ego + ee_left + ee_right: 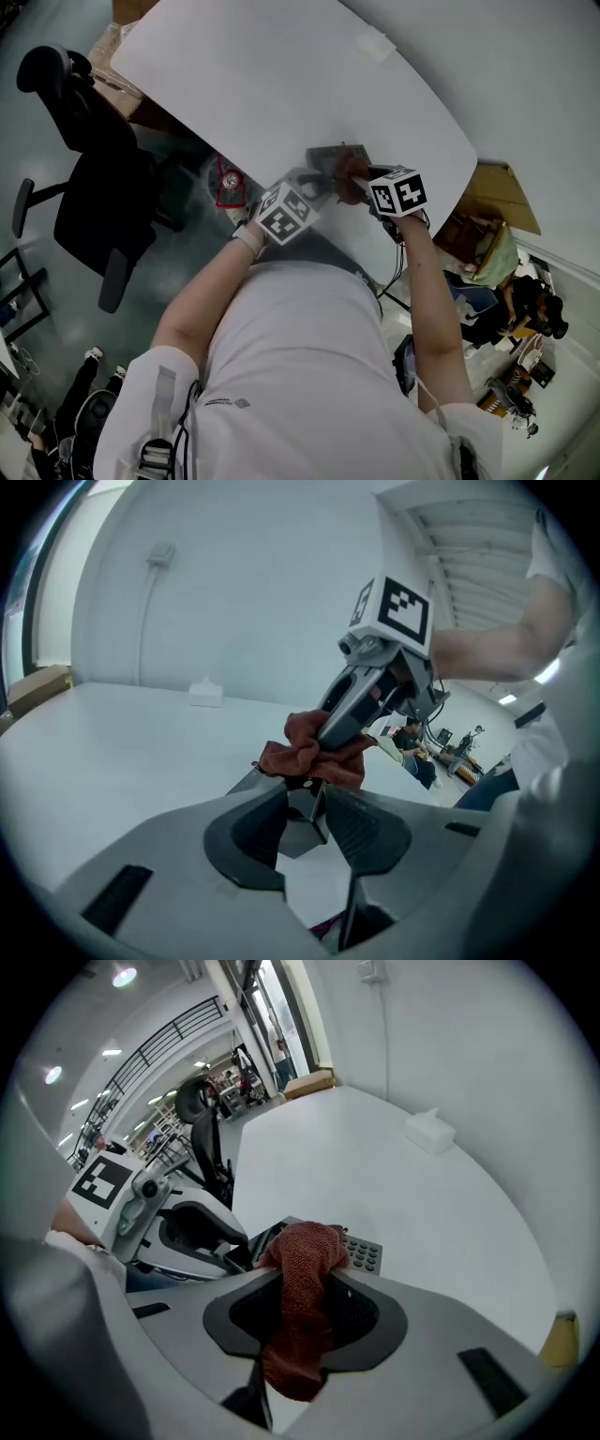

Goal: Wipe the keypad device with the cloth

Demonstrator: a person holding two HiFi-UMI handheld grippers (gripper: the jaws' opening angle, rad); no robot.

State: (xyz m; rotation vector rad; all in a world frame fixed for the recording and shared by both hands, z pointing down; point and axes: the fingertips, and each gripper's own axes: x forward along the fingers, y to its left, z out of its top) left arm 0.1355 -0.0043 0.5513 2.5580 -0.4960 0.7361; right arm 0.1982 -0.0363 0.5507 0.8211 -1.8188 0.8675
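Note:
The keypad device [330, 157] lies flat near the front edge of the white table [281, 75]. Its grey keys [364, 1253] show just beyond a rust-red cloth [302, 1283]. My right gripper [305, 1274] points steeply down and is shut on that cloth, whose bunched end rests on the device. From the left gripper view the cloth [309, 752] hangs at the right gripper's tips [326, 735]. My left gripper [305, 803] is shut on the device's dark near edge [302, 825]. In the head view the left gripper [317, 183] and the right gripper [354, 183] meet at the device.
A small white box [375, 44] sits far back on the table. A black office chair [89, 178] stands on the floor to the left, with cardboard boxes [117, 56] behind it. Cluttered gear [511, 309] lies off the table's right side.

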